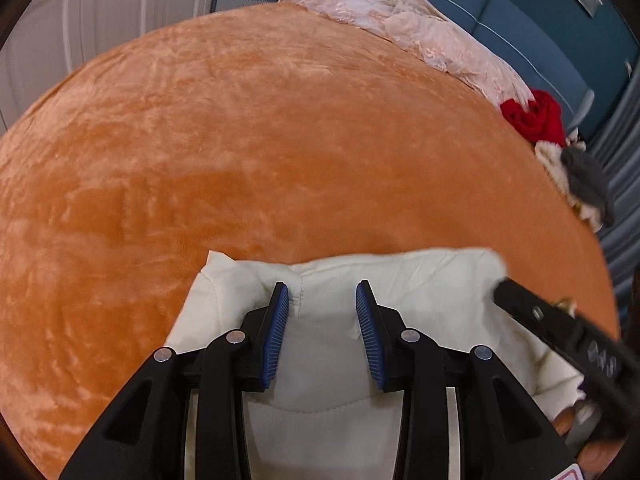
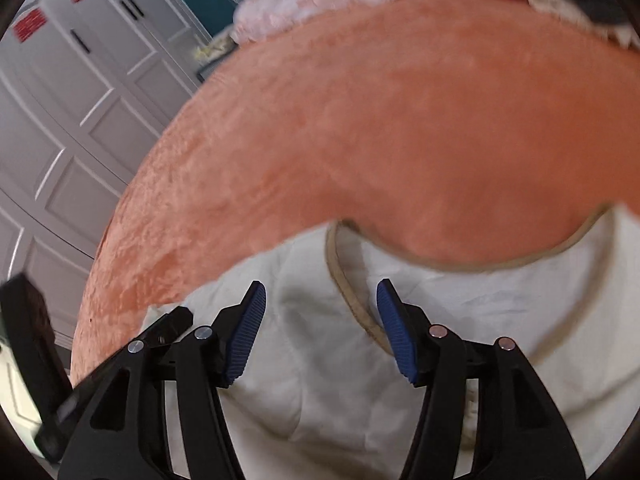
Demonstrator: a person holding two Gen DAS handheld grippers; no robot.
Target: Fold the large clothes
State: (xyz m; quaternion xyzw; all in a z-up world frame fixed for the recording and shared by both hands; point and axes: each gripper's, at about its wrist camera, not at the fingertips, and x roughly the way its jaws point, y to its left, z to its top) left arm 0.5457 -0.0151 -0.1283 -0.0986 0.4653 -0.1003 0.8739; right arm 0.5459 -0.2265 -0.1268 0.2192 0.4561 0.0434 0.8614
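Note:
A cream-white garment (image 1: pixel 400 280) lies on the near part of an orange plush bed cover (image 1: pixel 260 140). My left gripper (image 1: pixel 322 296) is open just above the garment, with nothing between its blue pads. The other gripper's black body (image 1: pixel 560 328) pokes in over the garment's right side. In the right wrist view the same garment (image 2: pixel 480 292) shows a tan-trimmed curved edge (image 2: pixel 348 284). My right gripper (image 2: pixel 322 296) is open above it and holds nothing. The view is blurred.
A pink lace fabric (image 1: pixel 400 20) lies along the far edge of the bed, with red (image 1: pixel 536 116), cream and grey clothes (image 1: pixel 580 176) beside it. White panelled wardrobe doors (image 2: pixel 80 100) stand to the left. A teal wall (image 1: pixel 520 20) is behind the bed.

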